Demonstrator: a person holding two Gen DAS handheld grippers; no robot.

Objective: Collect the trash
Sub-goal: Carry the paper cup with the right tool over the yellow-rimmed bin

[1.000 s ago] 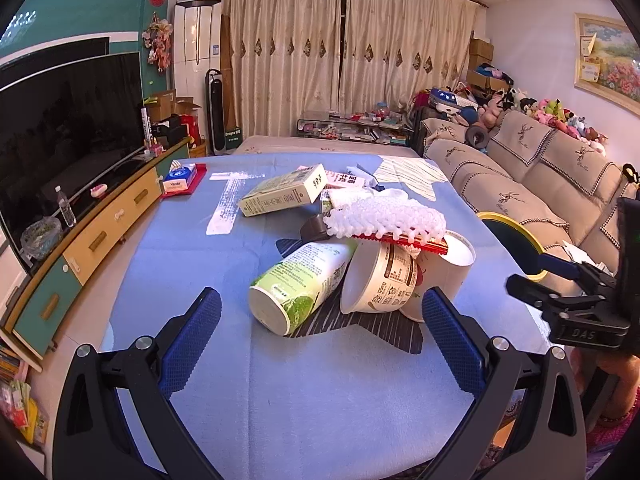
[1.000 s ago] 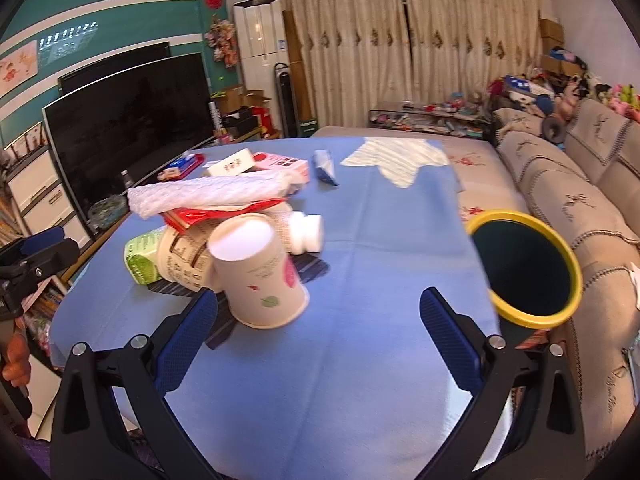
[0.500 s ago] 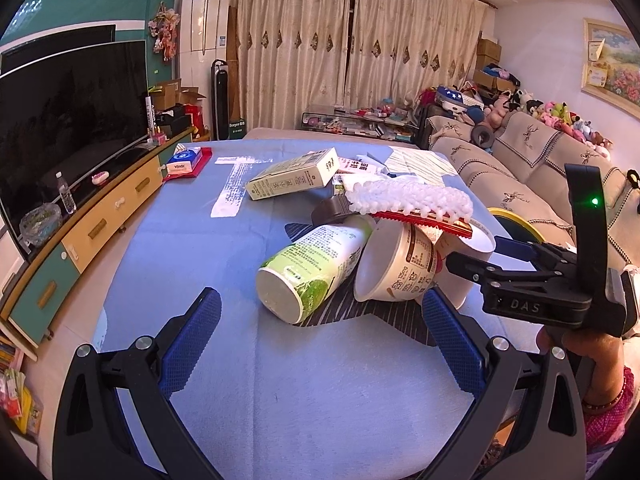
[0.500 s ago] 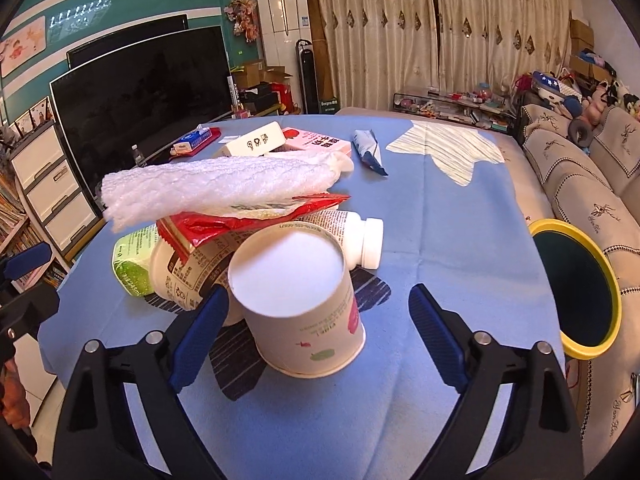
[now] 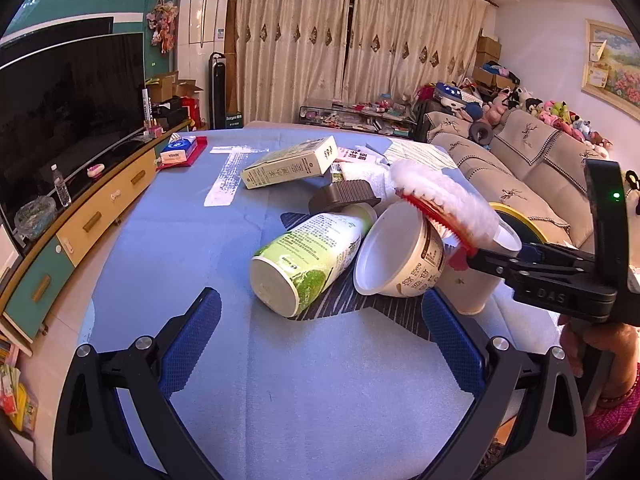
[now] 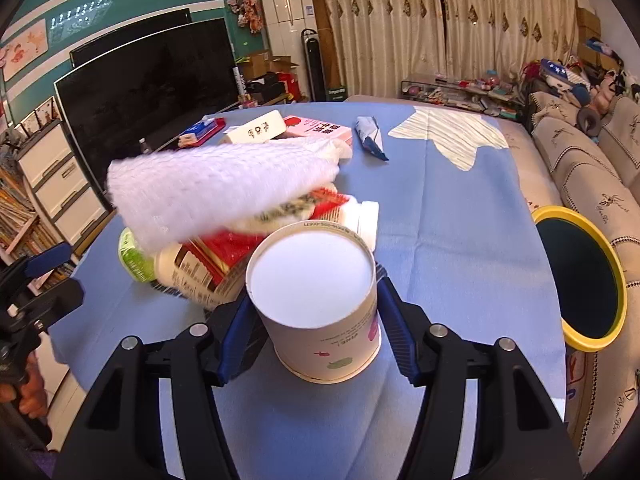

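Your right tool (image 6: 316,312) clamps the paper cup (image 6: 316,300); your left tool (image 5: 320,344) hangs spread apart. Lift carelessly and the foam sheet (image 6: 216,192) resting on the pile may slide onto the table (image 6: 460,240).

A table (image 5: 168,248) draped in blue cloth carries the litter. Near its centre a green-labelled cup (image 5: 308,258) lies on its side on a dark striped sheet (image 5: 340,304), touching a tipped white bowl (image 5: 400,256) at its 3 o'clock. A white paper cup (image 6: 320,300) stands beside them. At 12 o'clock lies a green carton (image 5: 290,164); at 10 o'clock, a tissue pack on a red tray (image 5: 180,152).
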